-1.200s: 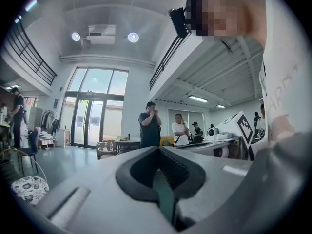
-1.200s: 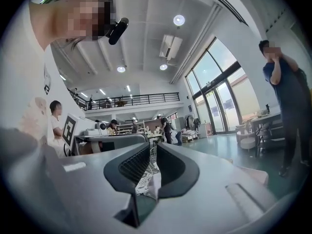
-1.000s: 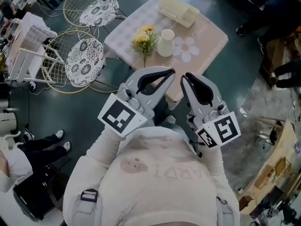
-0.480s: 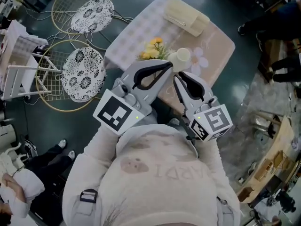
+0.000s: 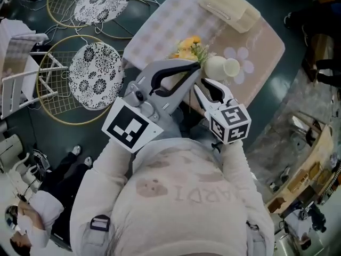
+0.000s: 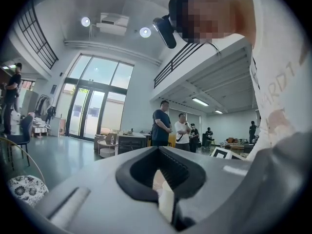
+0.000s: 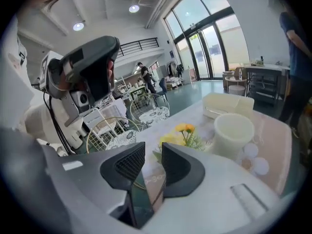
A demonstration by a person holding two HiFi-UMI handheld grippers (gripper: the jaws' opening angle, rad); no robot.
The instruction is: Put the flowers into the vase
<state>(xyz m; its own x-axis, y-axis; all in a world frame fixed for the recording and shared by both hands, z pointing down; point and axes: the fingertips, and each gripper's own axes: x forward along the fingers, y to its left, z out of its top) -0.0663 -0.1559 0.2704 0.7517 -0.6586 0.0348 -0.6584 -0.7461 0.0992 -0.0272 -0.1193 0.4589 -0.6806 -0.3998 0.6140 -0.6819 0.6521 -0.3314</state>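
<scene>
Premises: a large open hall, apparently a workspace or lab and not a home.

Evidence:
- high ceiling with round spotlights point(image 6: 145, 32) and a ceiling-mounted unit point(image 6: 114, 21)
- mezzanine point(image 6: 204, 67) with a barred railing
- full-height glazed doors point(image 6: 92, 108)
- glossy dark floor point(image 5: 48, 143)
- standing people point(image 6: 162, 123) in the background
- cluttered benches point(image 5: 311, 188) at the edge

Staged furnishing within the hall:
- small table point(image 5: 160, 31) under a checked cloth
- two wire chairs point(image 5: 96, 73) with patterned round cushions
- white rack point(image 5: 21, 73) beside them
</scene>
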